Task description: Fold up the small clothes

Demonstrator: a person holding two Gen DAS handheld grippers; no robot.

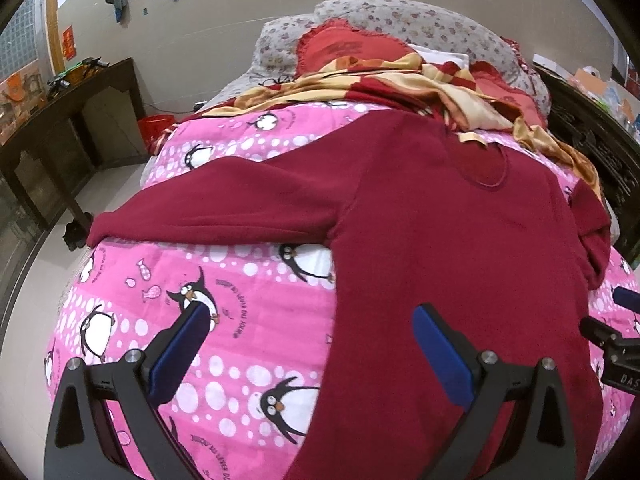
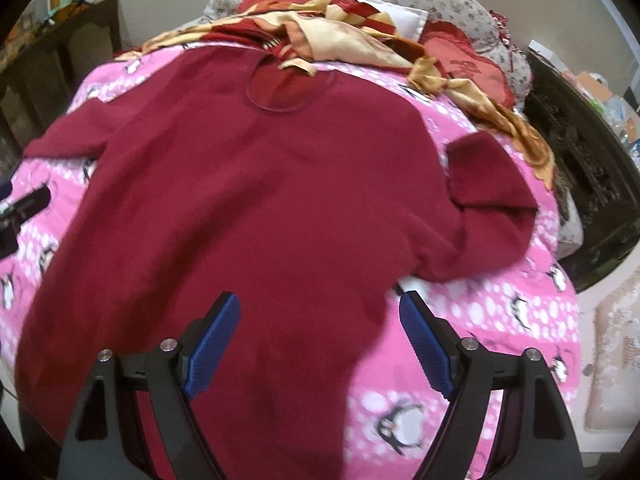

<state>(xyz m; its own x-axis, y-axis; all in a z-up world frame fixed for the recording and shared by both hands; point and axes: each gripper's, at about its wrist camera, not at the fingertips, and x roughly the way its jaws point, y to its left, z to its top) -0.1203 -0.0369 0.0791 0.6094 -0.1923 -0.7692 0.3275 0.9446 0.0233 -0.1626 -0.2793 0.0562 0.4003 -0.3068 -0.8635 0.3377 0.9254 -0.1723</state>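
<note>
A dark red long-sleeved sweater [image 1: 440,240] [image 2: 260,200] lies flat, neckline away from me, on a pink penguin-print blanket [image 1: 224,300] [image 2: 500,320]. One sleeve stretches out to the left [image 1: 200,208]. The other sleeve is bent back on itself at the right [image 2: 492,196]. My left gripper [image 1: 316,328] stands open over the sweater's lower left side edge, one blue pad over the blanket, one over the red cloth. My right gripper [image 2: 320,312] stands open over the sweater's lower right side edge. Nothing is held by either. The right gripper's tip [image 1: 612,336] shows at the right edge of the left wrist view.
A yellow and red patterned cloth [image 1: 400,80] [image 2: 360,36] lies bunched just beyond the neckline, with red cushions [image 1: 340,46] and a floral pillow [image 1: 420,24] behind. A dark wooden table [image 1: 68,120] stands left of the bed. A dark carved cabinet [image 2: 580,140] stands at the right.
</note>
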